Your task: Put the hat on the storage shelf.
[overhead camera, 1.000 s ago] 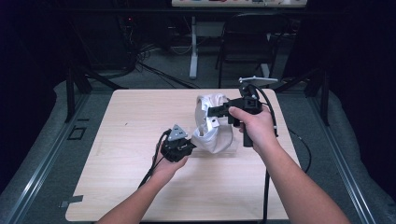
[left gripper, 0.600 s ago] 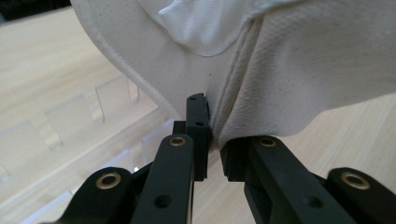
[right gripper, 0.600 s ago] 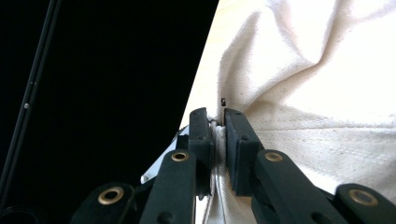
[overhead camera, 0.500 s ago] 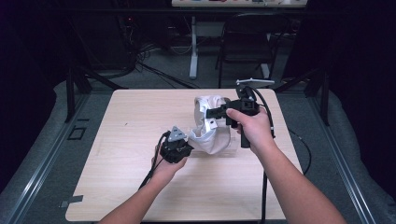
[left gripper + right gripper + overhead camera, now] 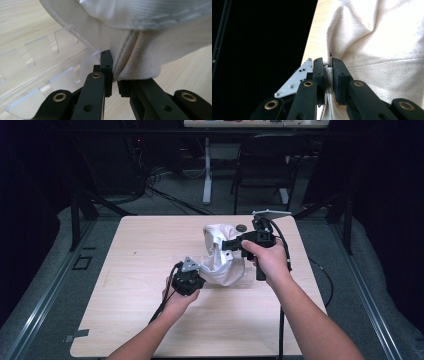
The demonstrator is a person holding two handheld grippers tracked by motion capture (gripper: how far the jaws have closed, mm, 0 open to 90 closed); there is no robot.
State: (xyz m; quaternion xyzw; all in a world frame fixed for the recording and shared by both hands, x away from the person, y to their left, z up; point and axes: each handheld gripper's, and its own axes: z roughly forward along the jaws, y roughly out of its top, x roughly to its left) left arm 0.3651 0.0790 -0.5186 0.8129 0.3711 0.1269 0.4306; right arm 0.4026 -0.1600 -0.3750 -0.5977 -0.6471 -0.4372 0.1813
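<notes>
— Black jaws are biting on cream cloth on both sides. The left gripper (image 5: 111, 75) is pinching a seamed edge of the bag (image 5: 150, 55), low and just above the table (image 5: 30, 22). Its jaws have just been closing that last bit, and the fabric is sitting between them.

— And the right one?

— The right gripper (image 5: 327, 75) is clamping a hem as well, with the fold squeezed tight between its pads. In the high view the right gripper (image 5: 231, 243) is holding its edge up higher, while the left gripper (image 5: 196, 274) is holding the near, lower edge.

— So where is the bag lying?

— The bag (image 5: 220, 257) is hanging between the two, at the middle of the table toward its right, partly lifted and partly resting on the wood. Its mouth seems to be facing left and gaping a little.

— How far along are they, would you say?

— Both grips are looking done, I think. What is remaining, as I am judging it, is the spreading or the folding itself; the cloth is bunching and sagging, not flat. A clear slotted rack (image 5: 42, 65) is lying beside the left jaws, and a small dark round thing (image 5: 241, 227) is sitting behind the bag; neither is being touched.
</notes>
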